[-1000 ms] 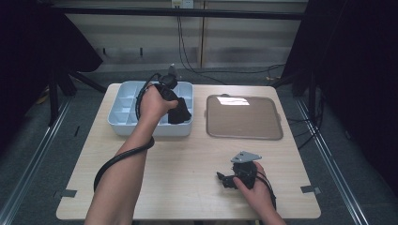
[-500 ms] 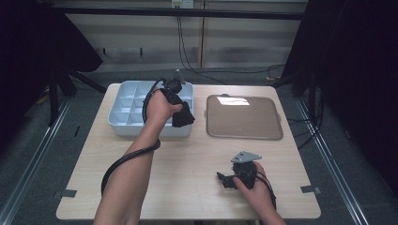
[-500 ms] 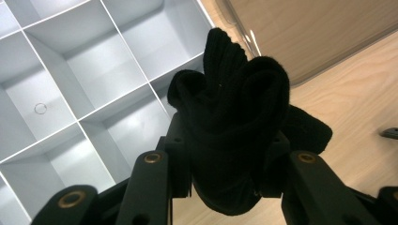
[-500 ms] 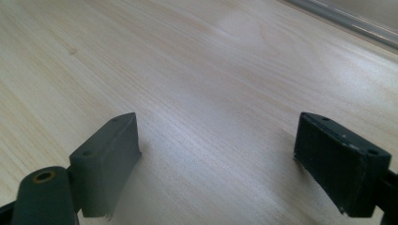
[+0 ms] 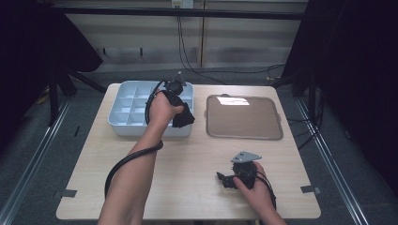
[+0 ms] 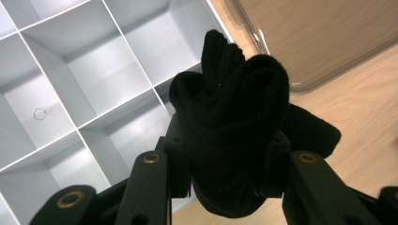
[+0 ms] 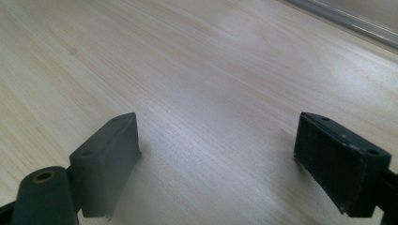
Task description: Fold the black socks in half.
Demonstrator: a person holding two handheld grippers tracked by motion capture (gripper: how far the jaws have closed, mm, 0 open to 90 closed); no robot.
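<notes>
- Left gripper [image 5: 180,115] pinches 1 rolled black sock [image 6: 234,122] (bundle bulges past both pads), held above the near-right corner of the grey divided tray [image 5: 123,123].
- Open cells lie at about 10 o'clock from the sock; its long axis runs along the jaws.
- Right gripper [image 5: 224,179]: jaws spread, nothing between, resting on table [image 5: 187,187] at 5 o'clock.
- Count: 1 sock, 1 divided tray, 1 flat brown tray [image 5: 244,117].

- A light wooden table [image 5: 187,164] with a pale grain, standing on a grey floor [image 5: 28,154].
- A pale blue-grey organiser [image 5: 126,112], split into square compartments, sits on the table's far left part.
- A flat brown tray [image 5: 244,117] with a clear rim lies on the far right part, just beside the organiser, apart from it.
</notes>
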